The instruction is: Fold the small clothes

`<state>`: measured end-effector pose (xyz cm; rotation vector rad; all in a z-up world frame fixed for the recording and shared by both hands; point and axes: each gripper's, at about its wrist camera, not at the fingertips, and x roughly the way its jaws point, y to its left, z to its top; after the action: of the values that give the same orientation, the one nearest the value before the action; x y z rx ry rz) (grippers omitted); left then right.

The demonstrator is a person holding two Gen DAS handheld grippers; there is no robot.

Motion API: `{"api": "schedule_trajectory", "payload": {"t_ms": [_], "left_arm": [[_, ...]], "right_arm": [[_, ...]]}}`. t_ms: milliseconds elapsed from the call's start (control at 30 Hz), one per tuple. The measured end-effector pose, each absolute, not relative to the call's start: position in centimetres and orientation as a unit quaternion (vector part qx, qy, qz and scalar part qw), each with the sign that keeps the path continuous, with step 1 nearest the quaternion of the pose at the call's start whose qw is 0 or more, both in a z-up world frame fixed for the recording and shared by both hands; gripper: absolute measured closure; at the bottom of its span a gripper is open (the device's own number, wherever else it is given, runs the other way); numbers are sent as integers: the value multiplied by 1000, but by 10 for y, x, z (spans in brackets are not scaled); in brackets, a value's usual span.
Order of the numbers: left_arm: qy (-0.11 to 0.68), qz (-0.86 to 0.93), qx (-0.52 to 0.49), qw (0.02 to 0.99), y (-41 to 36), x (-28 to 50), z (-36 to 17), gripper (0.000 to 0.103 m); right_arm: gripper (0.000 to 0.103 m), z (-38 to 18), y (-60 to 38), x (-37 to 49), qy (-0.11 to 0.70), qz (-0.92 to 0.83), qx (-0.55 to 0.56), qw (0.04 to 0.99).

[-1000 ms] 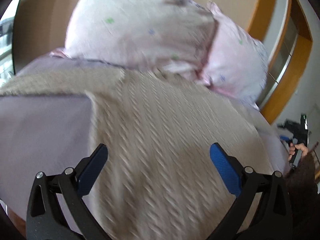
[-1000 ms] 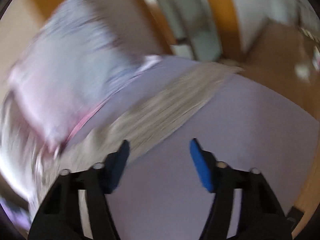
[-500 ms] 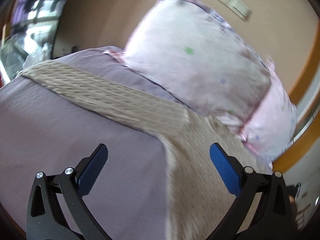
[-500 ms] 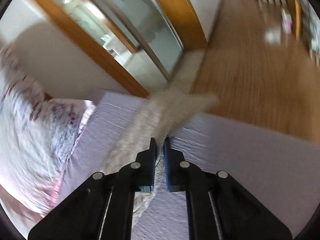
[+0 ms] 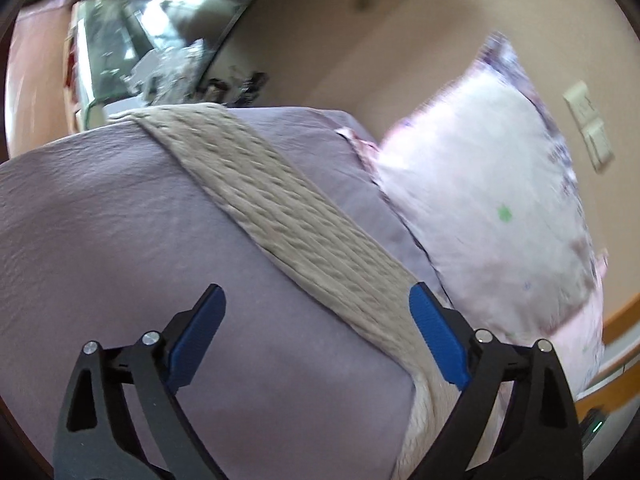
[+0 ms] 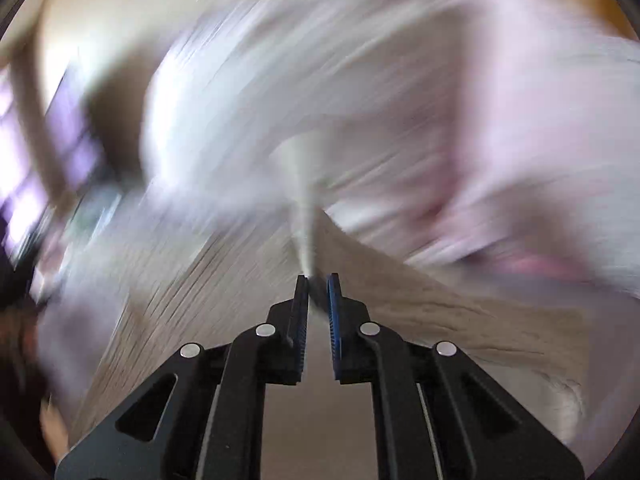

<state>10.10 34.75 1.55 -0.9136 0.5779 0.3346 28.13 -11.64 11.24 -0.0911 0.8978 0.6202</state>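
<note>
A beige cable-knit sweater lies on a lilac bed sheet (image 5: 100, 240). In the left wrist view its long sleeve (image 5: 288, 216) runs from the far left edge of the bed down to my right-hand finger. My left gripper (image 5: 316, 320) is open and empty, just above the sheet, with the sleeve passing under its right finger (image 5: 436, 340). In the blurred right wrist view my right gripper (image 6: 318, 280) is shut on a pinched fold of the sweater (image 6: 306, 236) and holds it raised over the sweater body (image 6: 180, 300).
A pale pink floral pillow (image 5: 500, 200) leans against the beige wall at the head of the bed, right of the sleeve. A wall switch plate (image 5: 592, 132) is on the far right. A window and clutter (image 5: 140, 52) lie beyond the bed's left edge.
My left gripper swung left from over the sweater body to the sleeve, still open. My right gripper closed on the sweater's sleeve and swept it back over the body toward the pillows.
</note>
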Motion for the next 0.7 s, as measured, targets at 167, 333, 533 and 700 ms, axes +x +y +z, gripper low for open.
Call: {"api": "schedule_trajectory", "payload": {"t_ms": [167, 333, 533, 700], "left_arm": [[287, 190, -465, 816, 378, 112, 4, 24], [276, 213, -487, 801, 404, 123, -2, 44], [278, 241, -520, 771, 431, 126, -15, 96], [266, 244, -397, 844, 389, 149, 44, 97]], "right_arm": [[28, 100, -94, 254, 421, 309, -75, 849], [20, 121, -146, 254, 390, 264, -39, 881], [19, 114, -183, 245, 390, 230, -17, 892], [18, 120, -219, 241, 376, 207, 11, 903]]}}
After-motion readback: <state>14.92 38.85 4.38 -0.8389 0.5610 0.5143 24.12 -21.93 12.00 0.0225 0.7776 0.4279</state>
